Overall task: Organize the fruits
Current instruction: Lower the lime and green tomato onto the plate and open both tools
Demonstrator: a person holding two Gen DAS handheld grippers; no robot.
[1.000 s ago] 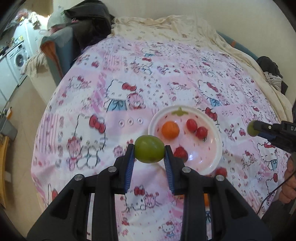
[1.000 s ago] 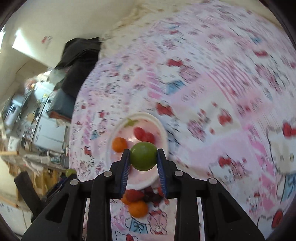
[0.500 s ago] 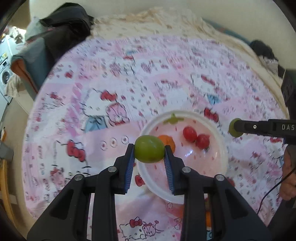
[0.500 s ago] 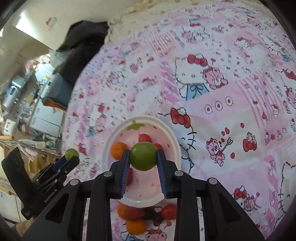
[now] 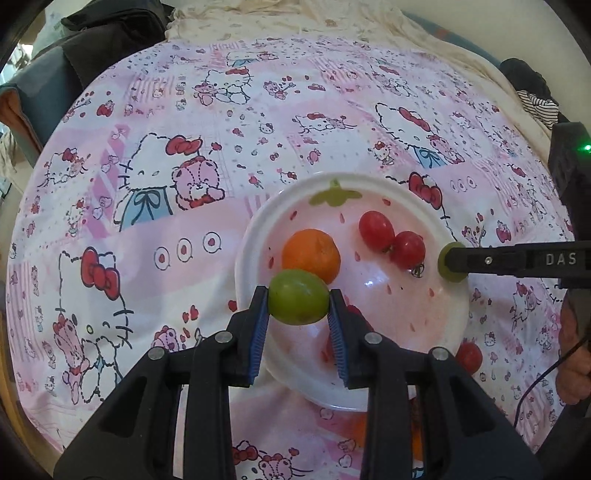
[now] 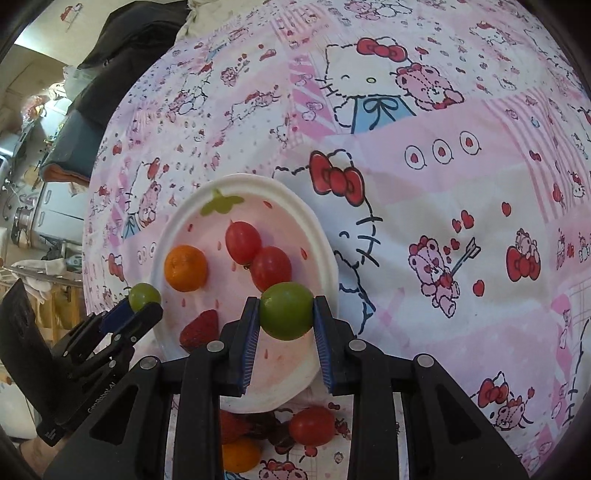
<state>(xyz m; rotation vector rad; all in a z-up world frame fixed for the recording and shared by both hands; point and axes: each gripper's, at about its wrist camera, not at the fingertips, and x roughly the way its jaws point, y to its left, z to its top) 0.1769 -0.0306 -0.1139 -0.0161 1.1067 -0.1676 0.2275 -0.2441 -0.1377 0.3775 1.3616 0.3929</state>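
Note:
A white strawberry-print plate (image 5: pixel 255 236) (image 6: pixel 317 229) lies on the pink bedspread. It holds an orange (image 5: pixel 311 253) (image 6: pixel 185 268), two red cherry tomatoes (image 5: pixel 376 230) (image 6: pixel 243 240) and a strawberry (image 6: pixel 199 330). My left gripper (image 5: pixel 298 302) is shut on a green fruit (image 5: pixel 297 301) above the plate's left rim. My right gripper (image 6: pixel 286 311) is shut on another green fruit (image 6: pixel 286 310) above the plate's right side. Each gripper shows in the other's view (image 5: pixel 451 261) (image 6: pixel 143 300).
Loose fruit lies below the plate: a red tomato (image 6: pixel 311 425), an orange (image 6: pixel 240 455) and darker pieces. Dark clothes (image 5: pixel 110 33) and a grey cushion (image 6: pixel 70 144) sit at the bed's far edge. A cream blanket (image 5: pixel 332 22) lies at the back.
Both grippers have moved in over the plate, each still holding its green fruit. The plate now looks larger and closer in both views.

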